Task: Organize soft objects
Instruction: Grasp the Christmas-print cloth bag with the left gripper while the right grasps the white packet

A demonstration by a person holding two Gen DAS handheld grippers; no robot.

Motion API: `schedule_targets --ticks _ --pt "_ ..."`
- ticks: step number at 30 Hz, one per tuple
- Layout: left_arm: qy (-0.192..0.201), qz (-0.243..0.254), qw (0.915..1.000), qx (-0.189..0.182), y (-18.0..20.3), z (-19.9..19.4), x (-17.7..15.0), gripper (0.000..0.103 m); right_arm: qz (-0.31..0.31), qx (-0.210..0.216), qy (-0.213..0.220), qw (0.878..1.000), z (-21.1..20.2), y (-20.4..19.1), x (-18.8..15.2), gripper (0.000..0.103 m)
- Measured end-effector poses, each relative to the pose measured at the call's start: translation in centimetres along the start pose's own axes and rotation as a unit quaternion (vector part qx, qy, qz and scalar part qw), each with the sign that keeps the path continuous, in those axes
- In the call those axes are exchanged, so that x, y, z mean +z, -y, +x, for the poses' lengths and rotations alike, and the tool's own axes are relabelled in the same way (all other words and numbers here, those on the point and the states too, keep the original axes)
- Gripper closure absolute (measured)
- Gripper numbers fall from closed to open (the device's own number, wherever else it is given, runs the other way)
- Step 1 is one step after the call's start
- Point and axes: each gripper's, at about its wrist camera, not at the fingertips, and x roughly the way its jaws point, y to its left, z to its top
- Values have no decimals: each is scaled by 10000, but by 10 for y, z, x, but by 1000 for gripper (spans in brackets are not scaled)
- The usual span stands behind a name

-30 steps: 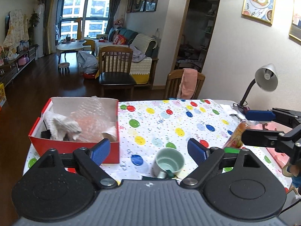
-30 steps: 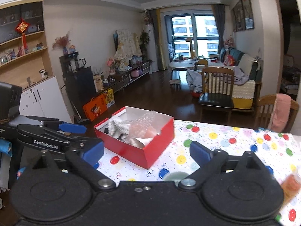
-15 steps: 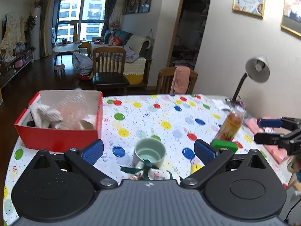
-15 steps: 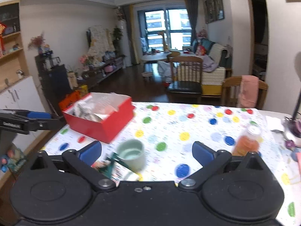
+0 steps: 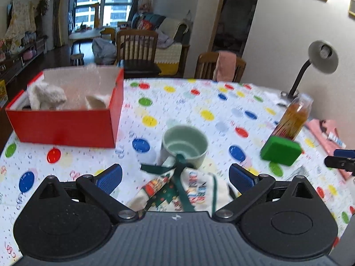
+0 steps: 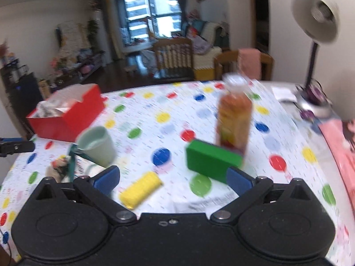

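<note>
My left gripper (image 5: 175, 177) is open wide, low over the spotted tablecloth, with a printed cloth pouch (image 5: 188, 190) tied with green ribbon lying between its fingers, untouched. A pale green mug (image 5: 185, 146) stands just beyond the pouch. The red box (image 5: 66, 128) at the left holds a fluffy white cloth (image 5: 46, 95) and bubble wrap. My right gripper (image 6: 173, 179) is open too; a yellow ribbed sponge (image 6: 141, 189) lies near its left finger. A green sponge block (image 6: 210, 161) lies by its right finger. The picture is blurred.
An orange drink bottle (image 6: 234, 119) stands right behind the green block. A desk lamp (image 6: 315, 22) and a pink cloth (image 6: 339, 146) sit at the table's right side. Wooden chairs (image 5: 137, 46) stand past the far edge. The other gripper's tip (image 5: 341, 159) shows at the right edge.
Both grippers have sunk toward the table. The left one now straddles the ribboned pouch. The right one swung right, from facing the red box to the green block and yellow sponge.
</note>
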Motion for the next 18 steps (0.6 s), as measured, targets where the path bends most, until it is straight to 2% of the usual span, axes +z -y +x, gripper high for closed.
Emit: schedule_targets --ticks 5,9,14,18 --pt "-316 -129 9994 9 -14 27 -11 0 449 -393 -257 9979 18 23 -17 1" --pt "-461 -35 9988 126 -22 44 -15 0 905 -756 -536 9916 37 36 -27 1" --pt "-615 -89 9981 19 -32 60 -17 0 1974 -1119 -780 9708 57 50 -36 1" --pt "-779 71 9968 -145 -36 72 -20 0 2849 -1358 -861 9450 68 60 -43 3"
